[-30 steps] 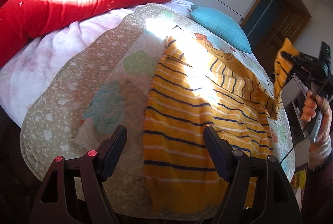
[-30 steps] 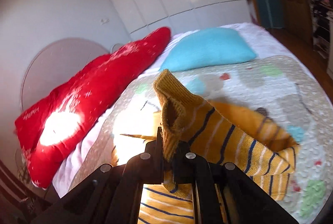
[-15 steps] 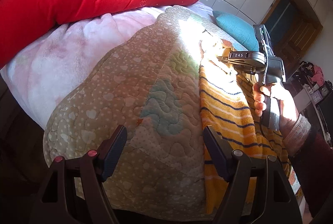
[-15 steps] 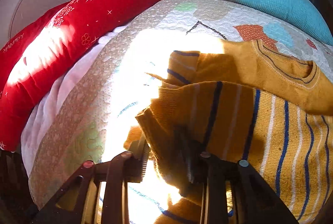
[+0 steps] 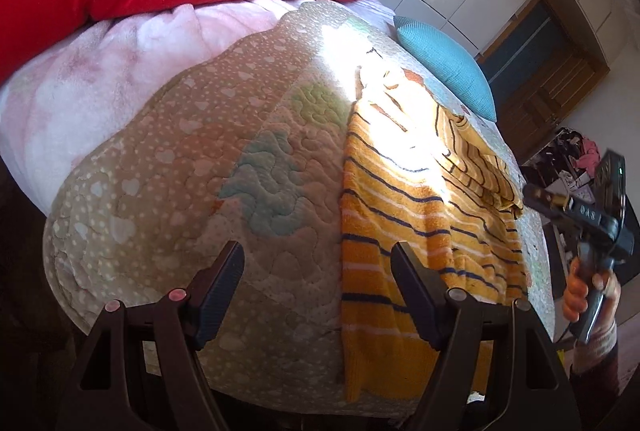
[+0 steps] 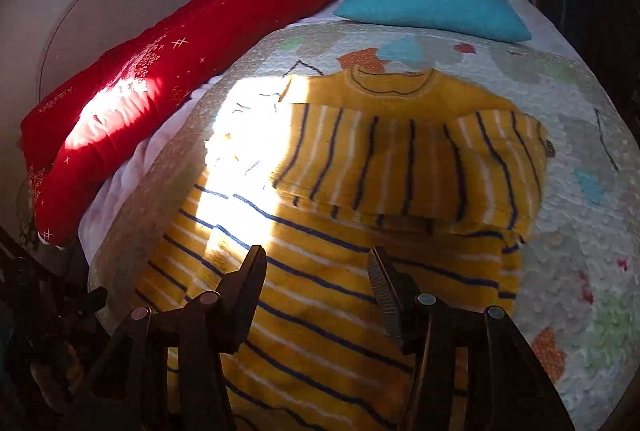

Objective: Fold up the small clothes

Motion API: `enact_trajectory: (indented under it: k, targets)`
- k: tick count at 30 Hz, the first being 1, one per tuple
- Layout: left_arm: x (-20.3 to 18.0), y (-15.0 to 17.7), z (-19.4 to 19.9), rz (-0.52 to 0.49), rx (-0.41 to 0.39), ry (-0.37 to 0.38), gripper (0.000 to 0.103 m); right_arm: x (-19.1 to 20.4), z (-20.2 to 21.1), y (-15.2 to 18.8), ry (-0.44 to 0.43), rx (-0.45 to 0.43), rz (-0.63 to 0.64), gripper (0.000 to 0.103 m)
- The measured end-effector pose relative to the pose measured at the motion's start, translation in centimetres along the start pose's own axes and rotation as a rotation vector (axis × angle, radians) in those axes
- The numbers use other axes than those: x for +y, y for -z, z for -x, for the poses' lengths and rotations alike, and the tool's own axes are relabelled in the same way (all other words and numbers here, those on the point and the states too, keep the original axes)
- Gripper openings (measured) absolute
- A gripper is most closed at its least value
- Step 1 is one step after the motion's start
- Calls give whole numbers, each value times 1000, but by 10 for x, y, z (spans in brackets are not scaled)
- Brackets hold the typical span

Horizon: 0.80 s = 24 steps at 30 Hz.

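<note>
1. Far left of the striped sweater, the long red cushion (image 6: 152, 79) lies along the edge of the bed, with pale pink bedding (image 5: 100, 79) under it.
2. Your left hand-held gripper (image 5: 316, 285) hovers with its fingers apart, holding nothing. It sits over the quilt (image 5: 180, 171), at the sweater's left edge near the hem.
3. The yellow striped sweater (image 6: 320, 271) lies flat on the quilt, neckline toward the teal pillow (image 6: 432, 1). One sleeve (image 6: 400, 171) is folded across the chest, its stripes running crosswise to those on the body.
4. A bright patch of sun falls on the sweater's left shoulder and the quilt beside it.
5. Your right hand-held gripper (image 6: 316, 291) has its fingers spread and grips no cloth. It hangs above the sweater's lower body, just short of the folded sleeve.
6. In the left wrist view, that right hand-held gripper shows at the sweater's right side, off the edge of the bed, with your right hand (image 5: 588, 295) wrapped around its handle.
7. The teal pillow rests beyond the sweater's neckline.
</note>
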<state>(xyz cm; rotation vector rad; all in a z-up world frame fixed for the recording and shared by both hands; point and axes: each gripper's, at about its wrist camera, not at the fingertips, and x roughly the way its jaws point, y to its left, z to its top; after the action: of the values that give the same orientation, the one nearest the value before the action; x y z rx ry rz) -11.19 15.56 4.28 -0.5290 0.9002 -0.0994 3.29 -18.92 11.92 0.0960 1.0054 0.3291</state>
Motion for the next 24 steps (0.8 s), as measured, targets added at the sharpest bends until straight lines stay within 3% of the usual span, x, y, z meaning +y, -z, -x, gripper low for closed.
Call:
enact_trajectory:
  k: [4, 9, 11, 15, 17, 24]
  targets:
    - [-13, 6, -11, -3, 34, 43, 75, -67, 43, 59, 42, -4, -158, 61]
    - [-24, 15, -33, -12, 79, 73, 75, -102, 45, 135, -73, 26, -327, 61]
    - [-31, 19, -34, -41, 68, 56, 75, -100, 40, 157, -156, 25, -374, 61]
    - [-44, 30, -36, -70, 99, 133, 75, -78, 31, 177, -292, -5, -383, 61]
    - [-49, 37, -37, -91, 101, 135, 75, -65, 22, 180, -361, -3, -379, 62]
    - [-48, 50, -35, -108, 101, 188, 74, -32, 11, 197, -450, -39, -390, 62]
